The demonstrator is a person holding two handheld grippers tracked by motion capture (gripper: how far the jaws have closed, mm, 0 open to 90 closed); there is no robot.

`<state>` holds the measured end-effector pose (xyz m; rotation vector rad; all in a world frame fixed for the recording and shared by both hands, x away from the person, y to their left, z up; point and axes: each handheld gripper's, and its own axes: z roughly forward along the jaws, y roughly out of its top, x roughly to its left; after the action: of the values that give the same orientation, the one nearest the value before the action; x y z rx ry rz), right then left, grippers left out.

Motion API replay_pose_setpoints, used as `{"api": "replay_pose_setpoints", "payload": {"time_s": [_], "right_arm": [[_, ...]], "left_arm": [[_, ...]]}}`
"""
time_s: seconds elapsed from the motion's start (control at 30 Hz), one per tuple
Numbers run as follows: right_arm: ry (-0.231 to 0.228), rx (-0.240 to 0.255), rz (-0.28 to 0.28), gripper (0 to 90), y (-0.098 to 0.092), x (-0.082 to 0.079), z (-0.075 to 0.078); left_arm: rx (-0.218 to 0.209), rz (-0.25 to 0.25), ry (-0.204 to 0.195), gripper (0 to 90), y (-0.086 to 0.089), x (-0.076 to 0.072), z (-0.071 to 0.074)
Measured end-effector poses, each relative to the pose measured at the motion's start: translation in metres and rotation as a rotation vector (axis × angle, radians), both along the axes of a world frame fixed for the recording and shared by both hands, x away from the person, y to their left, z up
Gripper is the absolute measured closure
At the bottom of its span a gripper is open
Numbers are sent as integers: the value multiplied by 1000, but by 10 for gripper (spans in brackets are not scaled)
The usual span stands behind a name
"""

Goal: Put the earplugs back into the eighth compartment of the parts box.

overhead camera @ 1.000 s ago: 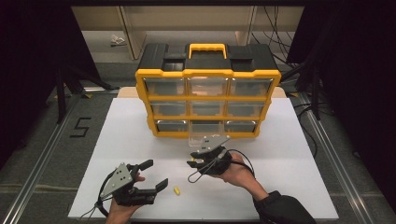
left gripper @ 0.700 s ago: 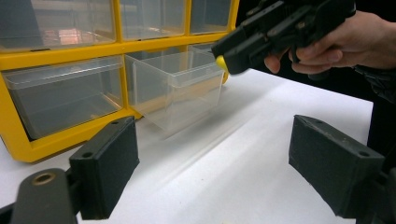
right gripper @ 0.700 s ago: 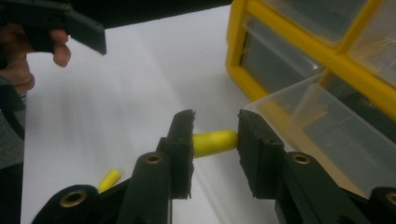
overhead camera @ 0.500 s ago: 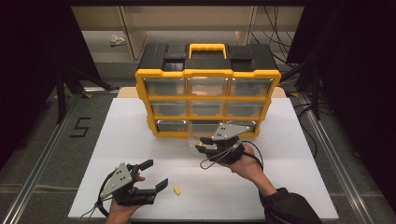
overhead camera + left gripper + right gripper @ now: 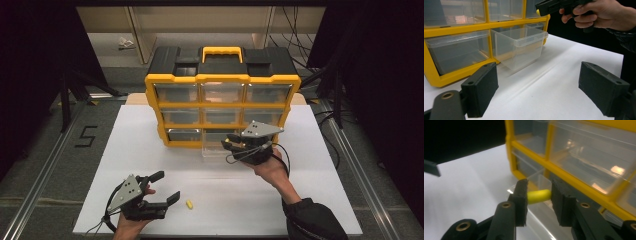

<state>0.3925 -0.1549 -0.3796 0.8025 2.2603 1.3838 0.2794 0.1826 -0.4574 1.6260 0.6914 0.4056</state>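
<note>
While clamped crosswise, the yellow plug (image 5: 538,196) bridges the right claw (image 5: 539,197).

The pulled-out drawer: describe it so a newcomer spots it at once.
Find the yellow organizer at the back of the white table. The pulled-out drawer is the middle one of its bottom row. Unlike its neighbours, it sticks forward out of the frame.

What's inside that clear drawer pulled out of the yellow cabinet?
The drawer looks empty through its clear walls. The right tongs hold a yellow piece above it.
</note>
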Motion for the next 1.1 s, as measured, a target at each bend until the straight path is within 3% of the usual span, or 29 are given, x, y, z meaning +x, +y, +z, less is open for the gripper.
{"api": "replay_pose_setpoints", "payload": {"time_s": [0.2, 0.37, 0.57, 0.63, 0.87, 1.1], "right_arm": [[26, 6, -58, 667, -8, 12, -7], [42, -8, -67, 645, -7, 18, -15], [48, -5, -90, 508, -6, 21, -18], [41, 23, -99, 442, -7, 20, -15], [26, 60, -79, 365, -5, 12, -6], [18, 63, -37, 319, 5, 0, -3]], "left_arm": [[-1, 0, 2, 156, 0, 0, 0], [-2, 1, 1, 156, 0, 0, 0], [-3, 0, 2, 156, 0, 0, 0], [-3, -1, 2, 156, 0, 0, 0], [-3, 0, 0, 156, 0, 0, 0], [-6, 6, -1, 156, 1, 0, 1]]}}
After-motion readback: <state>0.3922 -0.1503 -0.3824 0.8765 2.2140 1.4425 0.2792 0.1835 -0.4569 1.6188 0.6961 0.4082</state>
